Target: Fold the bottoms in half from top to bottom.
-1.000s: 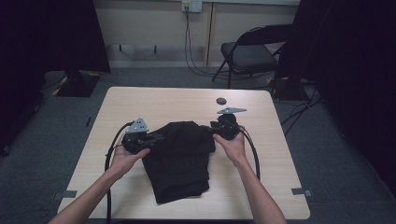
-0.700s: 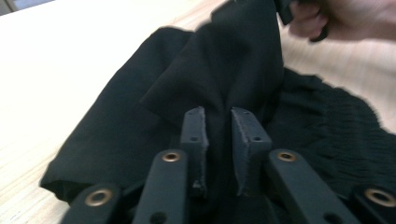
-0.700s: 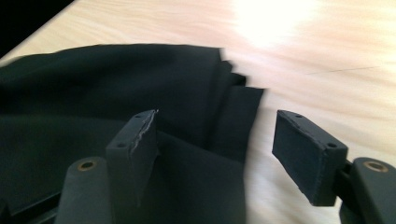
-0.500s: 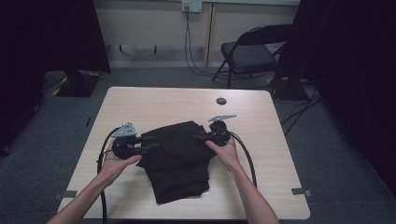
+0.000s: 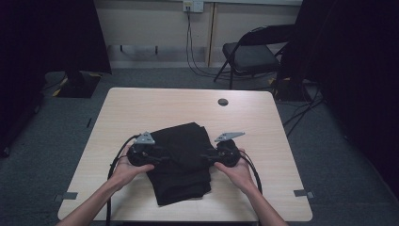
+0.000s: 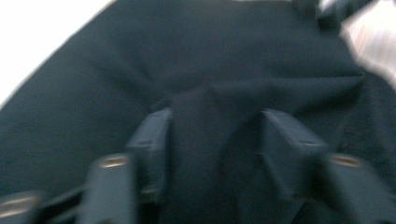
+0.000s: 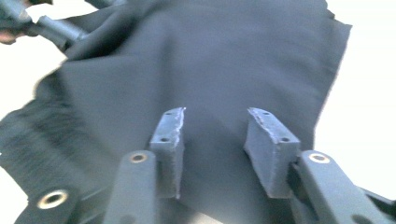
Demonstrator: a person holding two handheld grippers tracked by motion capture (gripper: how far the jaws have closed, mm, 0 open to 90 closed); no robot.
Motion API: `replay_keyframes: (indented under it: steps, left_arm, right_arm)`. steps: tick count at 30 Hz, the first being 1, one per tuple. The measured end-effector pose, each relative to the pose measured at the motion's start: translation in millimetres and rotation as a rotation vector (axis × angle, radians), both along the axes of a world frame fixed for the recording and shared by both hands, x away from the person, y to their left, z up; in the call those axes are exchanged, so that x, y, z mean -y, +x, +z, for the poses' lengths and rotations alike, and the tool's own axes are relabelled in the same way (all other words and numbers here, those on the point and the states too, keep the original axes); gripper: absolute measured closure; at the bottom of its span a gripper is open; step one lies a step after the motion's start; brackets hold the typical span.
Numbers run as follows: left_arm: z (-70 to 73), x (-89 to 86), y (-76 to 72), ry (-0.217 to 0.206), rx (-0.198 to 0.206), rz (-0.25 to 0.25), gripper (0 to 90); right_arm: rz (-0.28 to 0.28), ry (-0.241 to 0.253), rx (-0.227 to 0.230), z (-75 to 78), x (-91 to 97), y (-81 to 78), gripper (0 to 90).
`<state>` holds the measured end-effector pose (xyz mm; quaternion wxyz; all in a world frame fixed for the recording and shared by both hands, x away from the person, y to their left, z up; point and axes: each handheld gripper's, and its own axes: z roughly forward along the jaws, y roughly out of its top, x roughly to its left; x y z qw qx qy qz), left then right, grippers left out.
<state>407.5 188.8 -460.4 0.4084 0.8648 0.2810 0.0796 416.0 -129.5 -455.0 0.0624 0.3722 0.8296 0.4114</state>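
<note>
Black cloth (image 5: 181, 160) lay folded; left gripper (image 6: 212, 135) at nine o'clock straddled a ridge unclenched, right gripper (image 7: 212, 135) at three released; both should pinch deeper, evenly.

Cloth (image 5: 181, 162) mid-table (image 5: 141, 108); chair (image 5: 251, 54) behind table.

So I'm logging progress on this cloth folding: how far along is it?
Partly done: the black cloth already lies on the table as a layered, roughly rectangular bundle. In hand: the left tool and right tool sit at its two side edges. The left tool's jaws, just closing, have a ridge of cloth between them; the right tool's jaws, just opening, stand apart over flat cloth. Left: probably another fold and a tidy-up.
</note>
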Motion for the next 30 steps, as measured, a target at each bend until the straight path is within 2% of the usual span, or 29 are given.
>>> replay_keyframes:
  steps: [1, 2, 3, 5, 6, 7, 9, 10, 12, 14, 15, 16, 17, 20, 23, 25, 28, 30]
  left_arm:
    - [2.5, 0.8, -1.6, -0.011, 0.009, 0.004, 80.9]
    - [6.3, 0.2, -2.4, -0.043, -0.004, -0.011, 86.2]
    - [12.4, -0.9, -6.0, -0.057, 0.025, -0.017, 87.4]
    - [25.4, -6.3, -12.4, -0.138, 0.03, -0.031, 87.7]
    - [32.2, -9.1, -16.9, -0.163, 0.044, -0.031, 87.7]
    - [38.2, -11.8, -21.2, -0.167, 0.06, -0.036, 87.7]
    - [44.7, -17.6, -29.2, -0.204, 0.059, -0.048, 87.7]
    - [45.4, -19.8, -32.7, -0.202, 0.057, -0.051, 87.5]
    - [41.4, -22.5, -37.9, -0.168, 0.035, -0.057, 87.4]
    - [30.9, -22.9, -41.8, -0.13, -0.011, -0.052, 87.4]
    - [23.8, -22.1, -43.5, -0.11, -0.02, -0.05, 87.4]
    - [16.4, -20.7, -44.6, -0.097, -0.039, -0.048, 87.5]
    - [8.7, -18.2, -44.9, -0.082, -0.06, -0.051, 87.5]
    - [-5.5, -8.8, -42.7, -0.006, -0.08, -0.045, 87.6]
    - [-17.4, -0.8, -31.2, 0.043, -0.088, -0.015, 87.7]
    - [-20.3, 4.5, -24.4, 0.035, -0.097, -0.008, 87.7]
    - [-15.1, 20.4, -10.7, 0.035, -0.046, 0.0, 87.9]
    - [-12.4, 29.2, -0.5, -0.008, -0.04, 0.014, 87.9]
  right_arm:
    - [-0.024, 0.002, -0.007, -3.4, 3.7, 2.0, 49.3]
    - [-0.048, -0.001, -0.008, -7.5, 6.7, 4.0, 45.4]
    - [-0.06, -0.009, -0.009, -10.2, 8.5, 5.7, 41.5]
    - [-0.084, 0.005, -0.025, -13.7, 13.0, 9.6, 40.4]
    - [-0.087, 0.017, -0.031, -14.9, 14.7, 11.7, 39.3]
    - [-0.093, 0.036, -0.043, -16.2, 16.4, 13.6, 38.4]
    - [-0.086, 0.075, -0.08, -19.3, 17.1, 15.7, 38.2]
    - [-0.083, 0.069, -0.091, -21.0, 15.8, 15.5, 38.1]
    - [-0.061, 0.064, -0.111, -24.6, 13.0, 13.5, 42.6]
    - [-0.04, 0.071, -0.118, -27.0, 12.0, 10.4, 55.8]
    - [-0.026, 0.065, -0.118, -27.3, 11.4, 7.9, 61.9]
    - [-0.019, 0.059, -0.119, -27.2, 10.5, 4.7, 71.9]
    - [-0.002, 0.056, -0.12, -27.1, 9.4, 1.3, 78.0]
    - [0.02, 0.014, -0.106, -24.6, 6.4, -8.4, 87.1]
    - [0.027, 0.008, -0.092, -18.7, 10.6, -18.2, 87.9]
    - [0.004, 0.01, -0.081, -14.0, 17.7, -23.7, 88.2]
    - [-0.056, -0.007, -0.076, -8.9, 35.1, -28.5, 88.3]
    - [-0.1, 0.003, -0.066, -6.5, 47.6, -30.8, 88.3]
